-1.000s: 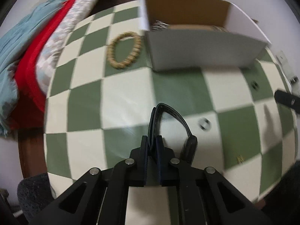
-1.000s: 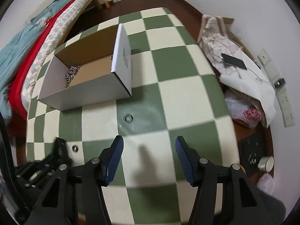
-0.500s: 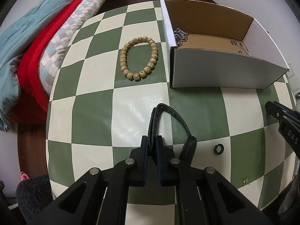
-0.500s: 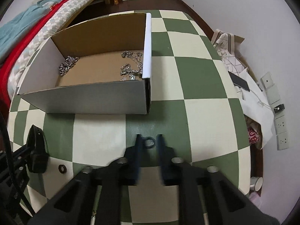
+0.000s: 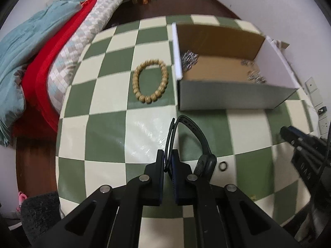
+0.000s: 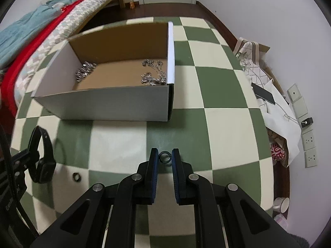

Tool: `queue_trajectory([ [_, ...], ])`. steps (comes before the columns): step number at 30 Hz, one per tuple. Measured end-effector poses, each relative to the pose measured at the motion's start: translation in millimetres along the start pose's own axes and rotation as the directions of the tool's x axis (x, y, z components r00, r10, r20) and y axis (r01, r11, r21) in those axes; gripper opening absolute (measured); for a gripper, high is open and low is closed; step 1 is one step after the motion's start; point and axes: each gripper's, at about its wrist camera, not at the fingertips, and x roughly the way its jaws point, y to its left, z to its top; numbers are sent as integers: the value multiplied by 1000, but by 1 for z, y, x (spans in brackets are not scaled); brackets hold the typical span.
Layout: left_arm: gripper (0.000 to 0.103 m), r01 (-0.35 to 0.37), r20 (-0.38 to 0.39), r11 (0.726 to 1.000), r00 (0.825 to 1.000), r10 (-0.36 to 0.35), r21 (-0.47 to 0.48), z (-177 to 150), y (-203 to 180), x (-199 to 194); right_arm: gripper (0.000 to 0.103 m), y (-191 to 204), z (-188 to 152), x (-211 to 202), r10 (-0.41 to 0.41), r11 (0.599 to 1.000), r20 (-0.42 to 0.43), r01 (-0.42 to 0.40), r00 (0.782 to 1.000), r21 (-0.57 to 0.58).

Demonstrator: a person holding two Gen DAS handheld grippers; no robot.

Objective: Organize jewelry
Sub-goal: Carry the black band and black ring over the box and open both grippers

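My left gripper (image 5: pixel 169 161) is shut on the strap of a black wristband watch (image 5: pixel 192 136), held above the checkered table; the watch also shows in the right wrist view (image 6: pixel 41 155). My right gripper (image 6: pixel 165 158) is shut on a small dark ring (image 6: pixel 164 157). An open cardboard box (image 6: pixel 115 101) with silver chains (image 6: pixel 154 74) inside stands beyond both grippers; it also shows in the left wrist view (image 5: pixel 233 95). A wooden bead bracelet (image 5: pixel 151 81) lies left of the box. Another dark ring (image 5: pixel 223 166) lies on the table, also in the right wrist view (image 6: pixel 76 177).
The round green-and-cream checkered table (image 5: pixel 103 136) ends close in front. A bed with red and blue covers (image 5: pixel 41 47) is at the left. Bags, a phone (image 6: pixel 263 94) and wall sockets (image 6: pixel 308 142) lie at the right. A small gold item (image 5: pixel 252 197) lies near the table's front edge.
My right gripper went from open to shut on the ring and lifted it. My left gripper, holding the watch, swung so the box and bracelet shifted in view.
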Motion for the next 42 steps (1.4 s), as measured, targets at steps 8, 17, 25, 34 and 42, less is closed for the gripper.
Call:
queue_trajectory([
  [8,4,52,110,998,993,-54,22,9,-13,-58,13,-5,-5,-59,45,999,86,-46,995,15],
  [17,4,120,234,993,965,-119,12,51,-16,-120,13,-12,23,-135,89,995,206,-95,975,20],
  [25,4,104,264,995,959,-101,3,114,-14,-109,13,-3,81,-144,100,995,235,-97,967,-23],
  [34,4,140,131,990,982,-138,-9,142,-11,-40,13,14,116,-78,147,989,128,-142,981,-52],
  [42,10,202,60,979,978,-200,-32,143,-11,-11,14,18,120,-34,186,981,53,-183,981,-70],
])
